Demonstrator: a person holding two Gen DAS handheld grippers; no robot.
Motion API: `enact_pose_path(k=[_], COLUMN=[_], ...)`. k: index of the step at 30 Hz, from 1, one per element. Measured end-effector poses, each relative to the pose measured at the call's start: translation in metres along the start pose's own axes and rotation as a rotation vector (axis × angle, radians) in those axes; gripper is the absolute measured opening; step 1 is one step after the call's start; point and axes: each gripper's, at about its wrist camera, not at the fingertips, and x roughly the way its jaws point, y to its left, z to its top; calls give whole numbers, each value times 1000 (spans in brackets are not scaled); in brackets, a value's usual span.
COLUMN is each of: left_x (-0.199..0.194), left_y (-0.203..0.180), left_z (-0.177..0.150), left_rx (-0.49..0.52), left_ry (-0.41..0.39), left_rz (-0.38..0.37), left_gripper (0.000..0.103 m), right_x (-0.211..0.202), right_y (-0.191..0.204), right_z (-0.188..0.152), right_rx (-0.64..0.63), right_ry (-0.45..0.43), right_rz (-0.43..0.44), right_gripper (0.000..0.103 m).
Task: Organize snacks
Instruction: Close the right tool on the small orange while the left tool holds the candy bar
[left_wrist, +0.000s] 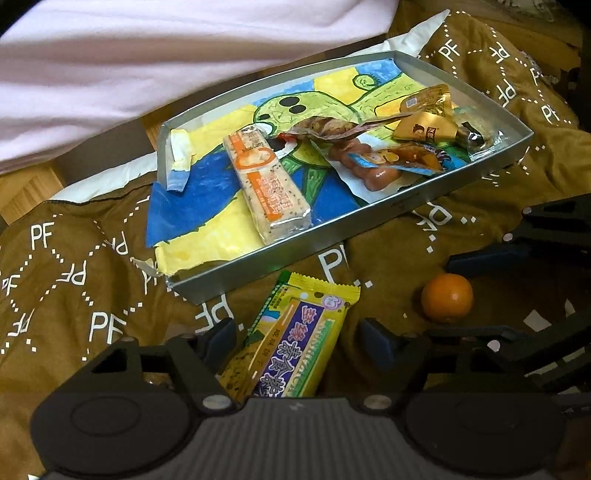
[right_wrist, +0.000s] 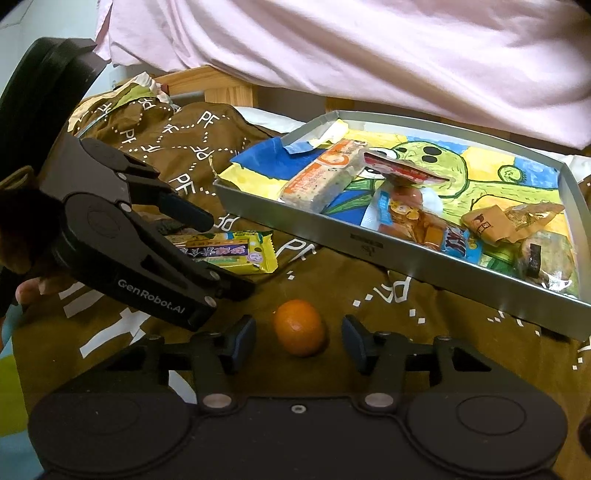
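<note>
Two tools stand wide open, empty: left tool (left_wrist: 297, 341) straddles the yellow snack packet (left_wrist: 291, 339), right tool (right_wrist: 298, 341) straddles the orange (right_wrist: 300, 326), likely bound for the tray (right_wrist: 406, 266).

Right gripper (right_wrist: 298, 341) fingers spread around small round orange fruit (right_wrist: 300, 326), not touching; yellow snack packet (right_wrist: 236, 251) far left under left gripper (right_wrist: 225, 251); grey metal tray (right_wrist: 406, 258) far right.

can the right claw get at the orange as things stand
Probably yes: the right claw is open with the orange lying between its fingers on the brown cloth, nothing blocking it.
</note>
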Motion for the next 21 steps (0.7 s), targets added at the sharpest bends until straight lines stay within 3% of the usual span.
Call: enact_pose_path(k=[14, 21], left_x=[2, 0], left_y=[0, -1], left_z=[2, 5], left_rx=[-12, -5], left_ry=[23, 37], left_rz=[-5, -34], left_gripper=[74, 57], right_x=[3, 2], right_y=[2, 3], right_z=[-1, 0], right_rx=[-10, -11], right_ry=[0, 3], right_rz=[-23, -24], right_gripper=[32, 32])
